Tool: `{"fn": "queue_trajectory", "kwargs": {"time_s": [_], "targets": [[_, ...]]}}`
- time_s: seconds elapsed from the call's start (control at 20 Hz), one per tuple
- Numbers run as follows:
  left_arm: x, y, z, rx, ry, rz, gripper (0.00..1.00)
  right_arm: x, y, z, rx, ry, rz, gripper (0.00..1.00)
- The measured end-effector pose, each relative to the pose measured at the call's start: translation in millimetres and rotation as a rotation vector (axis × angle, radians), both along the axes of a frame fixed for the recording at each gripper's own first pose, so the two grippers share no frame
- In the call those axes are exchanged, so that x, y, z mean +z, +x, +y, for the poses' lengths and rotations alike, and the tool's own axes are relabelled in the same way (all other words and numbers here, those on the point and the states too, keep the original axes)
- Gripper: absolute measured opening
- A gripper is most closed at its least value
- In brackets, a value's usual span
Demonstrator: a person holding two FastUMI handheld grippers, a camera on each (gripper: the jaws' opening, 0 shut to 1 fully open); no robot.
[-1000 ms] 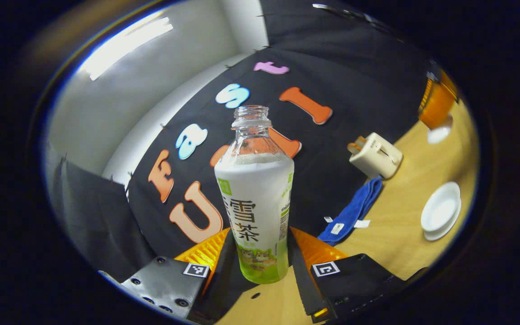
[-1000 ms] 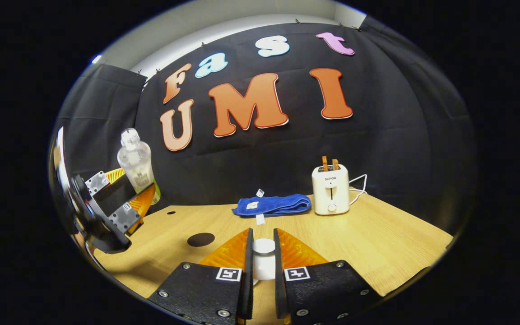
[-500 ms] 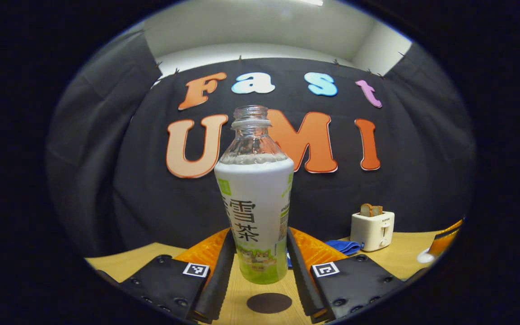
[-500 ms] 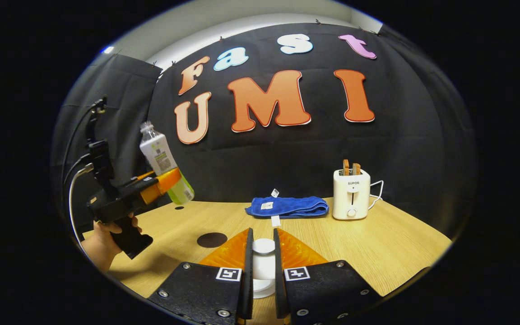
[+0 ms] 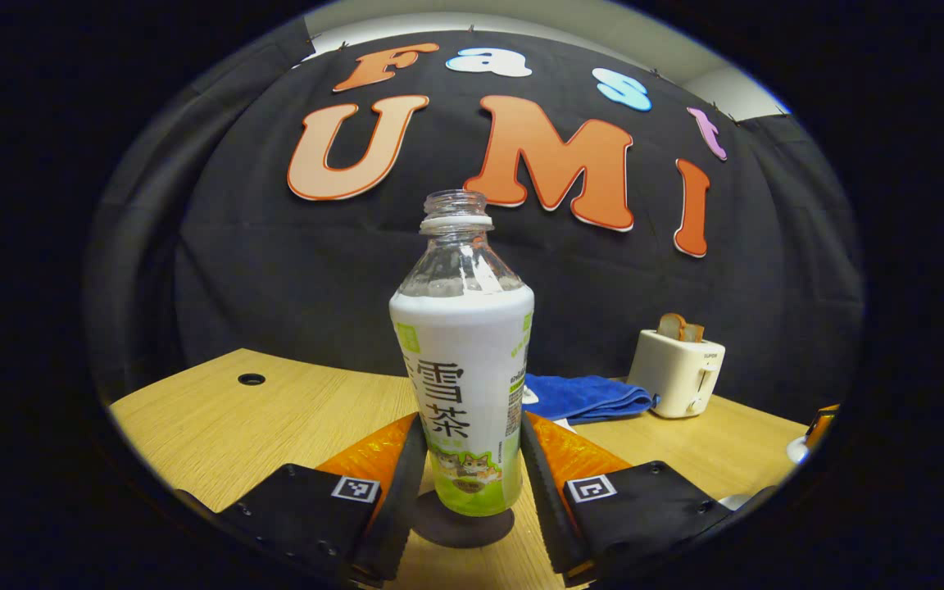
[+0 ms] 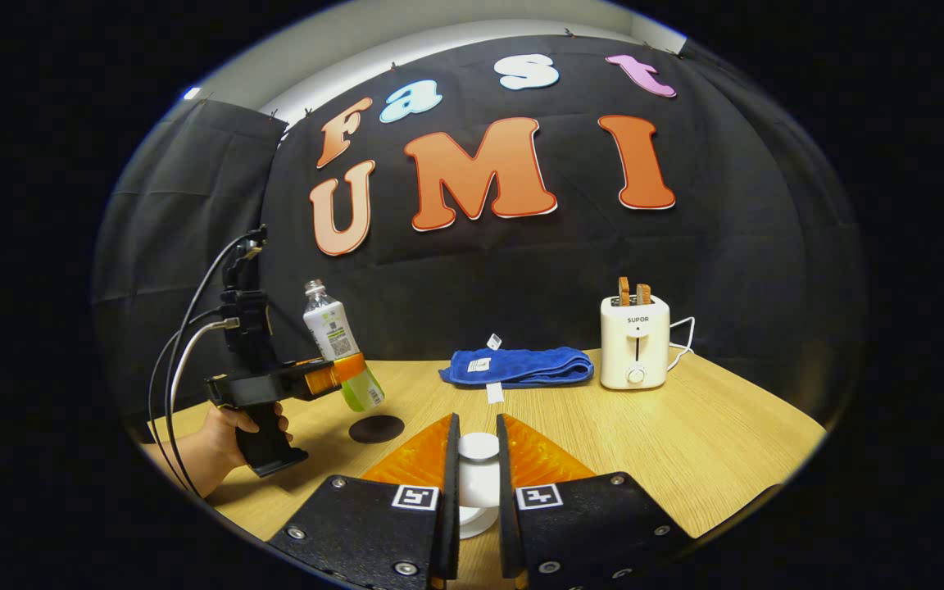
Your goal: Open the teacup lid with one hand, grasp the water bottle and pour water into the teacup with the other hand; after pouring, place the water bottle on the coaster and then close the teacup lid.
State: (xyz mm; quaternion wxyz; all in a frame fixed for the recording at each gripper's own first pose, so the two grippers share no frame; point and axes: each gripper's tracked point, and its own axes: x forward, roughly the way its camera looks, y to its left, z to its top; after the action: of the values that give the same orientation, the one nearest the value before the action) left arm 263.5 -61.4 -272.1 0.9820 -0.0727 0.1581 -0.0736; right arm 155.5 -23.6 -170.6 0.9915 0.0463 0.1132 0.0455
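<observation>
A clear, uncapped water bottle [image 5: 464,393] with a white and green label stands upright between my left gripper's [image 5: 465,447] fingers, which are shut on its lower body. Just under its base lies the dark round coaster [image 5: 460,526]. In the right gripper view the bottle [image 6: 334,342] leans slightly and hangs a little above and left of the coaster [image 6: 376,428], with a hand [image 6: 222,430] holding the left gripper [image 6: 333,375]. My right gripper [image 6: 477,452] is shut on the knob of the white teacup lid [image 6: 478,479], held above the wooden table [image 6: 685,442].
A folded blue cloth [image 6: 513,366] lies at the back of the table, with a white toaster [image 6: 634,352] holding toast to its right. A small cable hole [image 5: 251,379] sits in the tabletop at far left. The black cloth wall stands close behind.
The left gripper swung the bottle from tilted to upright and lowered it over the coaster. The right gripper stayed almost still with the lid.
</observation>
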Motion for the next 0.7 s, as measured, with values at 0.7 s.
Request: {"fn": "queue_trajectory", "kwargs": {"time_s": [0.7], "targets": [[-40,13,-3,-0.025,0.063,0.129,0.69,-13,2,6,0.009,0.012,0.031,0.20]]}}
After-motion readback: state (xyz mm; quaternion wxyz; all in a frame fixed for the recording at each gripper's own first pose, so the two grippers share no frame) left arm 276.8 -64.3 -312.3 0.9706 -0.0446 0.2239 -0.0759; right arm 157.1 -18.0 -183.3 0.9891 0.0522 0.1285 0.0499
